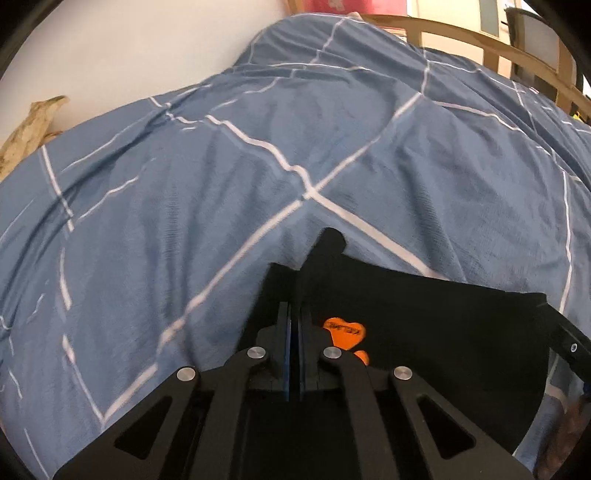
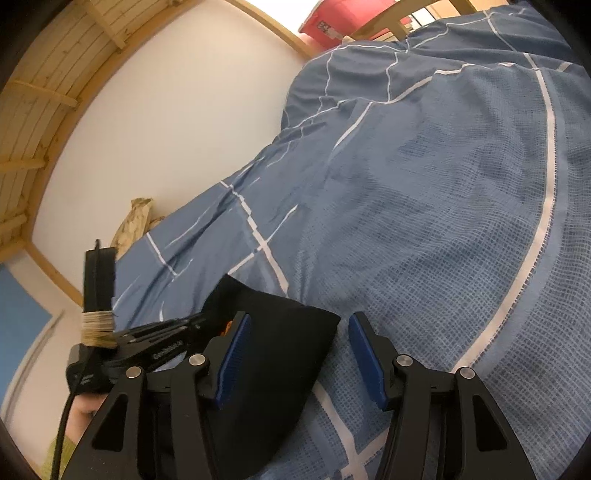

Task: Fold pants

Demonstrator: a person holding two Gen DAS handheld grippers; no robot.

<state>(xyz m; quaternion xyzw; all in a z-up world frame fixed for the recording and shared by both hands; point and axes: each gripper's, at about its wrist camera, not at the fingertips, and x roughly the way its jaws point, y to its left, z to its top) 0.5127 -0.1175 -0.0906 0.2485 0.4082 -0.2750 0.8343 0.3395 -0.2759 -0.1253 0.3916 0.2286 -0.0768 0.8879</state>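
Black pants [image 1: 424,332] with an orange print [image 1: 341,332] lie on a blue checked duvet [image 1: 258,166]. My left gripper [image 1: 295,291] is shut at their left edge. A tuft of black cloth stands up just past its tips, so the pads pinch the fabric. In the right wrist view a corner of the pants [image 2: 280,354] lies between the blue pads [image 2: 365,358] of my right gripper [image 2: 299,332]. That gripper is open, and its pads do not press on the cloth. The left gripper [image 2: 199,321] reaches in from the left there.
The duvet [image 2: 424,184] bulges high behind the pants. A white wall [image 2: 166,110] and wooden bed frame [image 2: 44,92] stand to the left, with a beige crumpled object [image 2: 135,225] at the wall. A red box [image 2: 332,18] and a wooden rail [image 1: 480,40] are at the far end.
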